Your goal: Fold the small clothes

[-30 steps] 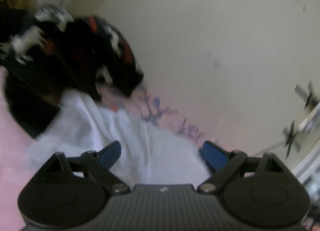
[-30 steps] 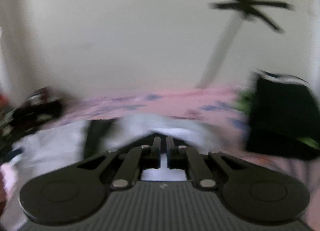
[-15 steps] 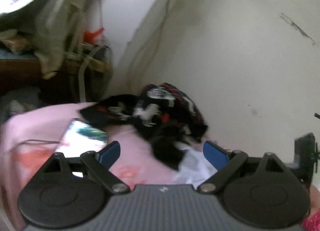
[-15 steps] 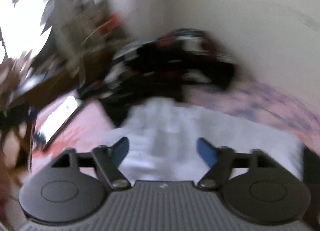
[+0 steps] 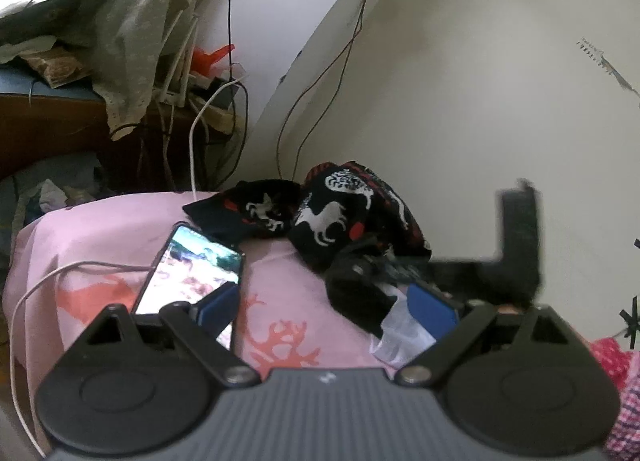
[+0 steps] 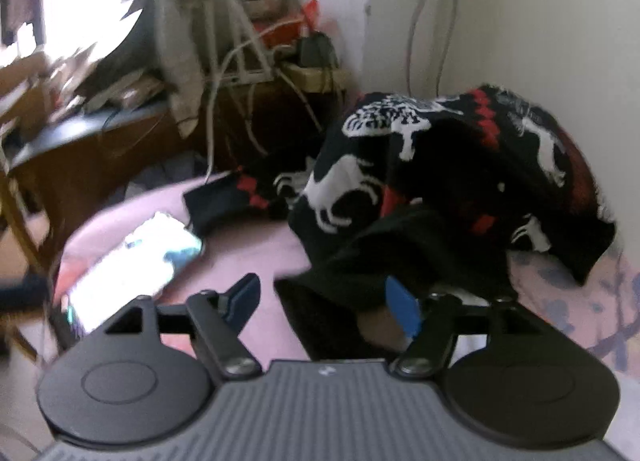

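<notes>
- Facing the black patterned garment, we find it heaped on the bed against the wall, just ahead of the right hand-held gripper, the nearer one; its sleeve trails left toward a phone.
- Right hand-held gripper: jaws have just been opening, released, nothing between them.
- Left hand-held gripper: jaws apart, empty, farther back.

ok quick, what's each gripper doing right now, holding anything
left gripper: open, holding nothing.
right gripper: open, holding nothing, its fingers at the edge of the black patterned garment.
</notes>
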Demonstrator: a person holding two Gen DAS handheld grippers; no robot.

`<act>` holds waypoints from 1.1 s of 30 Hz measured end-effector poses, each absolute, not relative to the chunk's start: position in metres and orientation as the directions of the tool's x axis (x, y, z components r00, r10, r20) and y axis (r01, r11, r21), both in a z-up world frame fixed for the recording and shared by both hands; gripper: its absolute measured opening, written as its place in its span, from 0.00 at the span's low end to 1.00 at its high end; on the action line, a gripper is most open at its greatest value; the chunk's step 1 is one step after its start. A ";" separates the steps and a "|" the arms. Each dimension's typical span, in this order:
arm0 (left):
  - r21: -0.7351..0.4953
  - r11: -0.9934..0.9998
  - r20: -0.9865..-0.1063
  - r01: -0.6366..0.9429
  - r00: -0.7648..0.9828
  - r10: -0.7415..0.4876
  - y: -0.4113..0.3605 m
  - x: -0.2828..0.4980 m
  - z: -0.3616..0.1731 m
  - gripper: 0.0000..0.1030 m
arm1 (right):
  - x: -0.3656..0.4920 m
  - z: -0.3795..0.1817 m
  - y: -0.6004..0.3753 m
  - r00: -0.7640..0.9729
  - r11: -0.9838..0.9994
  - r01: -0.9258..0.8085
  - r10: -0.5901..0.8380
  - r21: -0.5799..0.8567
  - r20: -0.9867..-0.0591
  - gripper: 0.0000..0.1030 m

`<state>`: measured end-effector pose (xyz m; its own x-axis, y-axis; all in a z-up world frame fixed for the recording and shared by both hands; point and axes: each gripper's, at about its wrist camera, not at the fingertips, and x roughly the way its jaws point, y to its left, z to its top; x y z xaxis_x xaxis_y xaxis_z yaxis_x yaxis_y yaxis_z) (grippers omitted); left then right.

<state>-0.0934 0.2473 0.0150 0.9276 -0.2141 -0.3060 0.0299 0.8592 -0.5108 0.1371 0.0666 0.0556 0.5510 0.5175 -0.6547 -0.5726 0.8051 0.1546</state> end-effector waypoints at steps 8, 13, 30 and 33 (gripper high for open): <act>-0.497 0.867 -0.290 0.041 0.934 -0.210 0.244 -0.097 0.024 0.91 | 0.139 0.089 -0.002 0.619 0.810 -0.510 0.579 0.288 -0.531 0.00; -0.506 0.858 -0.282 0.095 0.921 -0.268 0.227 -0.086 0.026 0.91 | 0.085 0.155 -0.117 0.790 0.835 -0.463 0.541 0.296 -0.290 0.00; -0.333 0.854 -0.437 0.399 0.737 -0.515 0.042 -0.005 0.022 0.92 | -0.029 0.107 -0.328 0.871 0.967 -0.055 0.168 0.249 -0.461 0.57; -0.256 0.875 -0.498 0.411 0.720 -0.484 0.007 0.010 0.012 0.92 | -0.001 0.088 -0.318 0.836 0.965 -0.067 0.193 0.253 -0.514 0.57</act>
<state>0.0098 0.0071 0.0123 0.7197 -0.4840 -0.4978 0.4109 0.8748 -0.2565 -0.0007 -0.3179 0.0881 0.8358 0.1928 -0.5141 -0.0672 0.9652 0.2527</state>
